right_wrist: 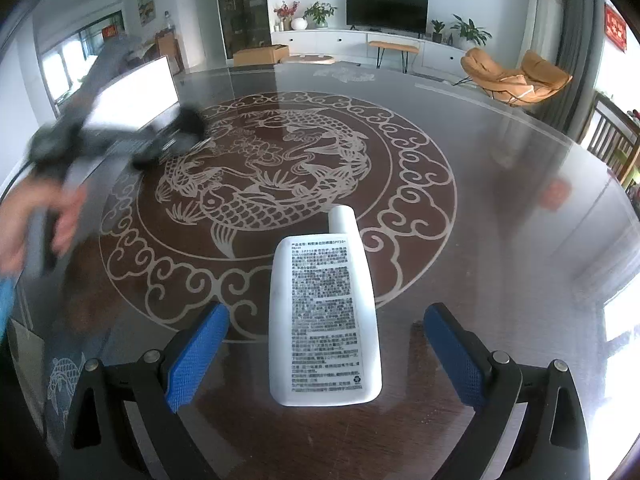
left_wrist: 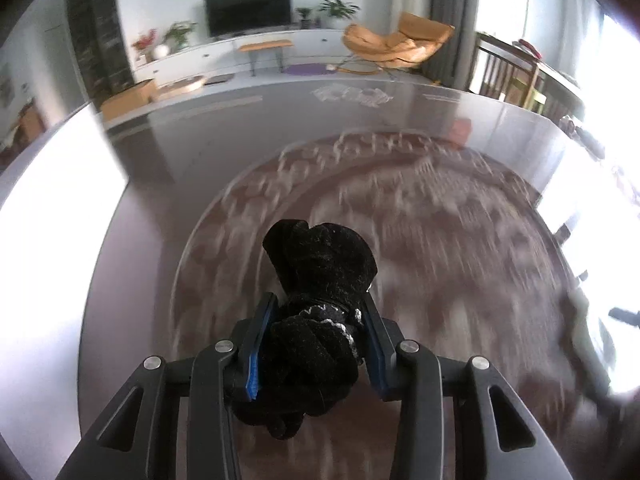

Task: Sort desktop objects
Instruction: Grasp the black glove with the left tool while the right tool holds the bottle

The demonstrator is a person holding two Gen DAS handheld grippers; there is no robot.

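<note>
Black knitted cloth (left_wrist: 320, 312), bunched into a lump with a thin white stitched line across it, is pinched between the blue pads of the left gripper (left_wrist: 318, 344); the jaws are closed tight against both its sides, and the cloth bulges out ahead of the fingertips and behind them. The right gripper (right_wrist: 326, 356) stands wide open, holding nothing. A white bottle (right_wrist: 324, 320) lies flat on the tabletop (right_wrist: 500, 200) between its two blue pads (right_wrist: 198, 354), clear of both, with its cap pointing away toward the tabletop's centre and its base nearest the camera. In the right wrist view the left gripper appears blurred near the tabletop's left edge, gripped by a hand (right_wrist: 28, 220), with the dark cloth at its tip. The tabletop is round, dark brown and glossy, with a pale carp-and-cloud design (right_wrist: 276, 184) ringed around its centre; the left wrist view of it is smeared by motion. Beyond the far edge are a TV (right_wrist: 386, 10) on a long white cabinet, potted plants, a small wooden bench and an orange lounge chair (right_wrist: 516, 76). The bottle's back label carries dense small Chinese print; only "SPF50+" on its top line reads clearly.
</note>
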